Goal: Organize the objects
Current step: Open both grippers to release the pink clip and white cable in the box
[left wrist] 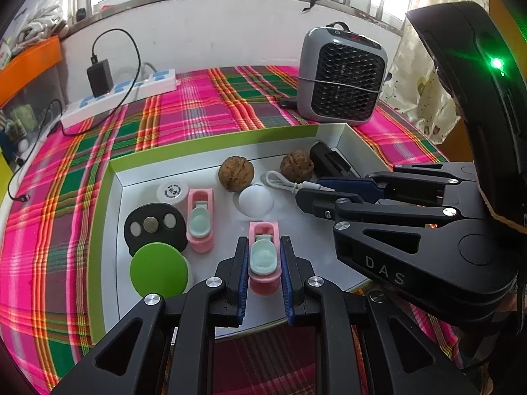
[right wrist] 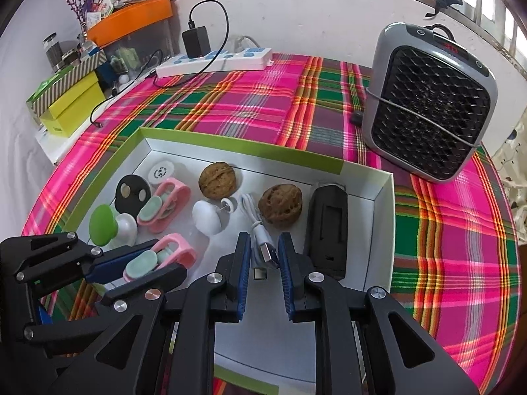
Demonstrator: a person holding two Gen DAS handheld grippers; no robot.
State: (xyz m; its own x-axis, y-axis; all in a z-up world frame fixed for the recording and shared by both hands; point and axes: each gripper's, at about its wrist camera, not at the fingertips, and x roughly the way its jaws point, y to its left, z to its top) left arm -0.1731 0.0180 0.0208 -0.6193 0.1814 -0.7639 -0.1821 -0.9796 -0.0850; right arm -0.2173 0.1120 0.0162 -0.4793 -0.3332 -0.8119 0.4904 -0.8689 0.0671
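Blue-padded left hand-held gripper (left wrist: 263, 260) clamped on pink toilet toy (left wrist: 262, 256), long axis toward 12 o'clock. Right hand-held gripper (right wrist: 263, 260) narrowed around white USB cable (right wrist: 260, 230), plug between pads, contact unclear. Both over green-rimmed box (right wrist: 240, 144) holding walnuts (right wrist: 217, 180), second pink toy (right wrist: 163, 209) at 10 o'clock, black case (right wrist: 326, 227) at 1 o'clock.

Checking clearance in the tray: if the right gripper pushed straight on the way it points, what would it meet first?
Probably the white USB cable, whose plug already sits between the right gripper's fingers; beyond it lies a walnut, though depth is unclear.
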